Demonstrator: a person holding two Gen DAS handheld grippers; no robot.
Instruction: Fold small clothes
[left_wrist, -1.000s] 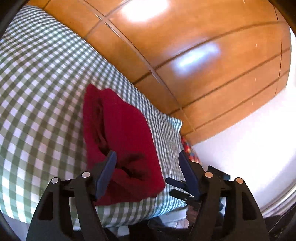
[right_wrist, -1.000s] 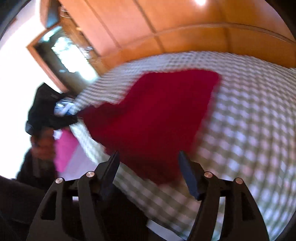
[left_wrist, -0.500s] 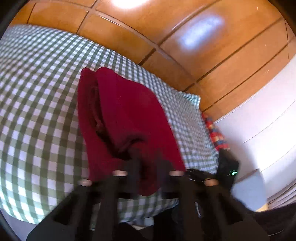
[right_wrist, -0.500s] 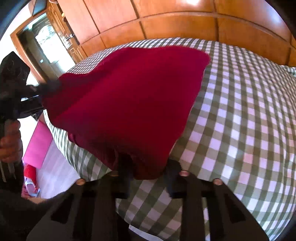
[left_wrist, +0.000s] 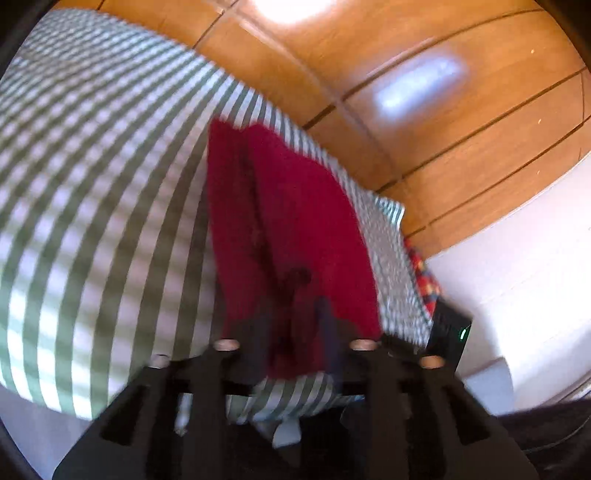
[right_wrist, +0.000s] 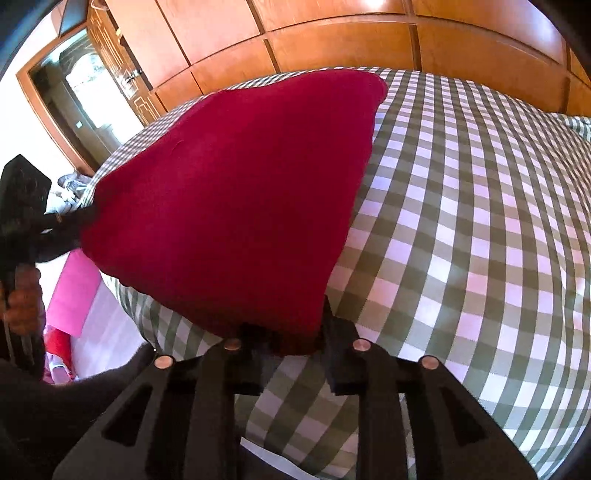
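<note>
Red garment (right_wrist: 236, 199) lies on the checked bed (right_wrist: 461, 229), already folded over. Left tool (left_wrist: 295, 328) and right tool (right_wrist: 284, 332) each straddle a near corner, jaws opening, apparently letting go. Further folds may remain. No readable writing or brand shows.

Both wrist fisheyes looking down close along their fingers, sharing the red garment (left_wrist: 295, 229) (right_wrist: 236, 192), checked bedspread (left_wrist: 92, 221) (right_wrist: 461, 240), wooden wardrobe (left_wrist: 424, 129) (right_wrist: 332, 33).
</note>
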